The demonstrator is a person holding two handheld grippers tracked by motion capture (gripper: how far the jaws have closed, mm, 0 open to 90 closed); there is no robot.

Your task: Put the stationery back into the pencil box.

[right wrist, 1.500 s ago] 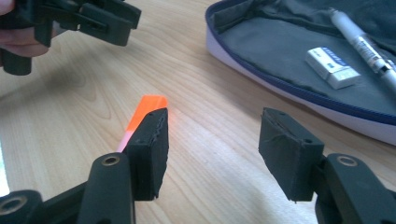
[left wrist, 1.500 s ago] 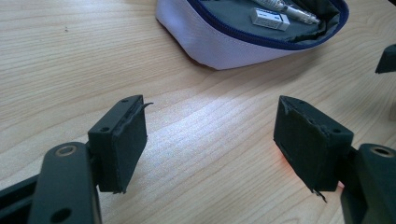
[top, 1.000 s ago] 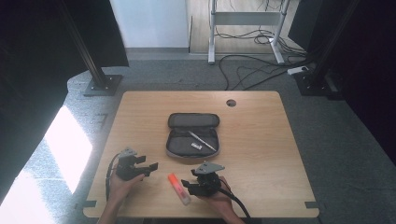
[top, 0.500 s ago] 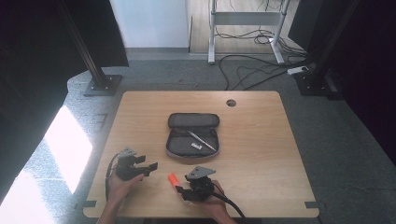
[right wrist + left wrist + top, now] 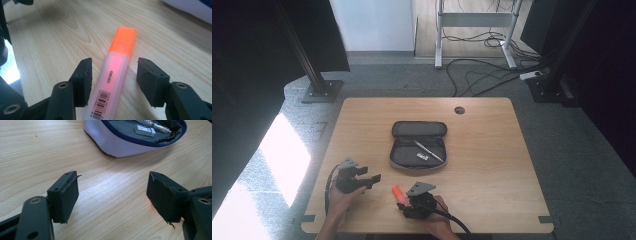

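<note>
An orange highlighter point(image 5: 117, 67) with a translucent barrel lies flat on the wooden table near its front edge, its orange cap point(image 5: 396, 191) pointing away from me. My right gripper point(image 5: 113, 75) straddles the barrel, and its jaws have just been closing. A gap remains on both sides, so the pads do not touch it. In the high view the right gripper point(image 5: 406, 204) sits low at the highlighter's near end. My left gripper point(image 5: 371, 180) rests to the left, open, with bare table between its jaws point(image 5: 112, 192).
An open grey pencil case point(image 5: 418, 145) lies mid-table with a pen point(image 5: 428, 150) and a white eraser point(image 5: 144, 130) inside. A cable hole point(image 5: 459, 110) is at the table's far side. Cables and stand bases cover the floor beyond.
My right gripper has moved left and lower onto the highlighter, so the jaws now stand on both sides of its barrel. The left gripper has stayed put.
</note>
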